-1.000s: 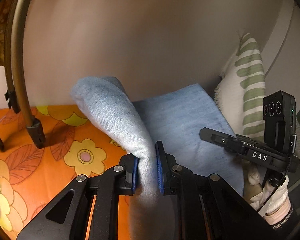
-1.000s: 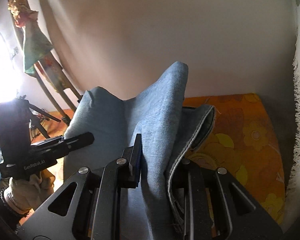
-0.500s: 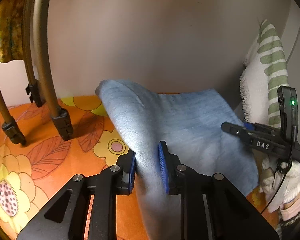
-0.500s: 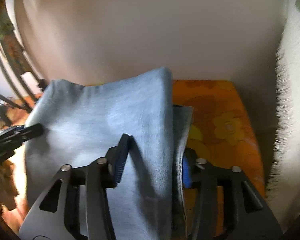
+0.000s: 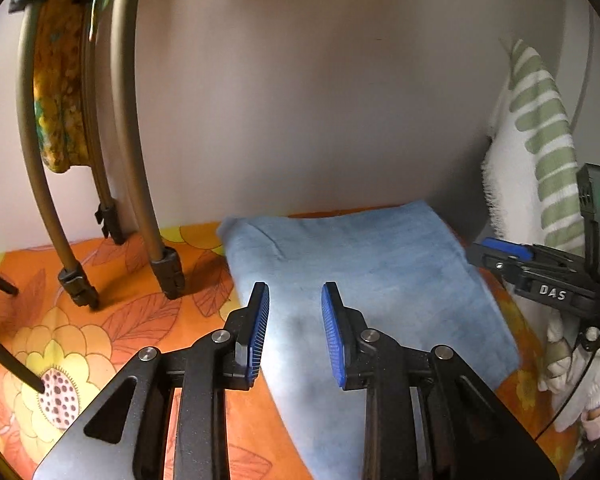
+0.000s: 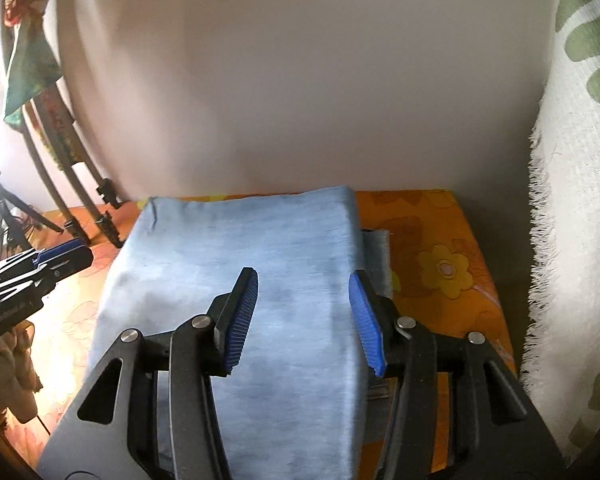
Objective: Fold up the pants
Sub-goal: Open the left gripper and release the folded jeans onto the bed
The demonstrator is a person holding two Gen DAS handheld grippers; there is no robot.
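1. While the pants [image 6: 260, 280] lie folded flat on the orange flowered sheet [image 6: 440, 248], against the wall, I see both grippers above them.
2. My left gripper [image 5: 294, 336] is opening, its pads clear of the cloth, holding nothing.
3. My right gripper [image 6: 304, 316] stands partly open, empty.

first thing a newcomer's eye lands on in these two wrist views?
The light blue pants stand out, lying folded and flat on the loud orange flowered sheet, near the plain wall. Next come the blue-padded jaws in the foreground: the left gripper is opening just above the cloth with nothing pinched, and the right gripper stands open over the fold. A green-striped fringed towel hangs at the right.
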